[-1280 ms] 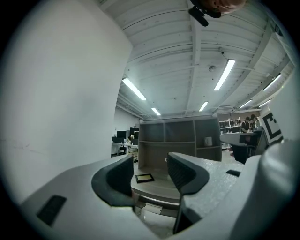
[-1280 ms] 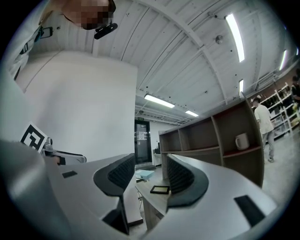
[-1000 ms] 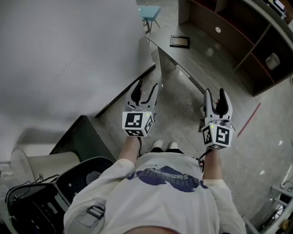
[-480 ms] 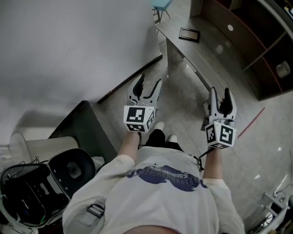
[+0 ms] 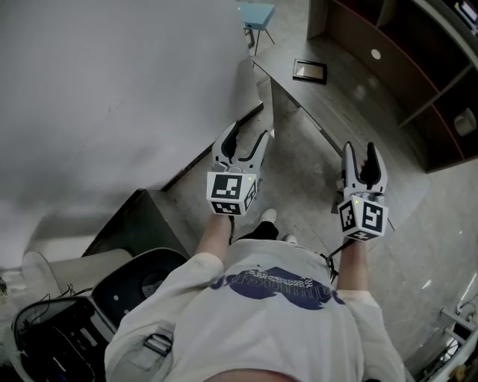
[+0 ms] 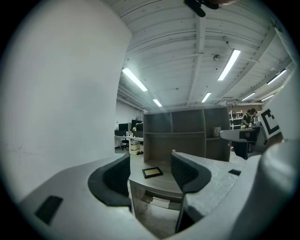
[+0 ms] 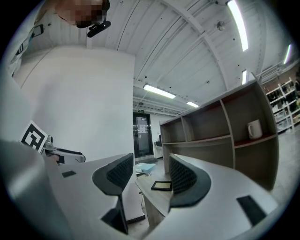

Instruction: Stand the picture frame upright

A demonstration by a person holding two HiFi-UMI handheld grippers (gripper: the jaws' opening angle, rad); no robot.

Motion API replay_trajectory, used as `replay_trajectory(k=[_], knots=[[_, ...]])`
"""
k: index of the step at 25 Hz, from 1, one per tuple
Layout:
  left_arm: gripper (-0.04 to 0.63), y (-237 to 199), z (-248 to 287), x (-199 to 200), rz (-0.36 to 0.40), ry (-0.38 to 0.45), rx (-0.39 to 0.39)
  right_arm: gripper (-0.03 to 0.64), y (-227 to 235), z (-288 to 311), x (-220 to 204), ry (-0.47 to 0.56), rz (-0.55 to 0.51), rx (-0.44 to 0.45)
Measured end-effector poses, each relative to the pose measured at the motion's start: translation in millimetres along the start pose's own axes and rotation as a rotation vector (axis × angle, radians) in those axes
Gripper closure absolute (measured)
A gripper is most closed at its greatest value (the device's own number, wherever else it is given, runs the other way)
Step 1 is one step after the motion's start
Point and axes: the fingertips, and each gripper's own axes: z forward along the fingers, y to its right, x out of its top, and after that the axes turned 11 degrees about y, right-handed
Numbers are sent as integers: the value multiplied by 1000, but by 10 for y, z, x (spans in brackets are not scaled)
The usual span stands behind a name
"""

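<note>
The picture frame (image 5: 309,71), dark-rimmed with a pale middle, lies flat on the far end of the grey desk (image 5: 351,112). It also shows small and flat in the left gripper view (image 6: 152,172) and the right gripper view (image 7: 162,185). My left gripper (image 5: 246,136) is held out over the floor, well short of the desk, with its jaws open and nothing between them (image 6: 150,161). My right gripper (image 5: 361,153) hovers near the desk's near edge, also open and empty (image 7: 151,161). Both point toward the frame from a distance.
A shelf unit (image 5: 418,67) stands behind the desk, with a white mug (image 5: 464,119) on one shelf. A blue stool (image 5: 256,15) sits beyond the desk's far end. A white wall (image 5: 112,89) runs along the left. A dark cabinet (image 5: 142,224) and an office chair (image 5: 142,287) lie behind me at the left.
Both grippers have shifted a little forward toward the desk as the person stepped. Both stay open and empty. The frame has not moved.
</note>
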Motion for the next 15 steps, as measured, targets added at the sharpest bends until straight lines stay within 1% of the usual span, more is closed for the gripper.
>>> replay_trajectory(k=[4, 6, 11, 15], knots=[[341, -382, 546, -79, -5, 0, -13, 385, 2, 582, -175, 3, -4, -24], [341, -543, 736, -110, -13, -1, -27, 385, -37, 789, -234, -1, -12, -36], [340, -812, 998, -167, -29, -12, -65, 383, -95, 1092, -299, -11, -22, -81], [334, -925, 1166, -221, -38, -29, -71, 383, -56, 1273, -374, -27, -23, -100]])
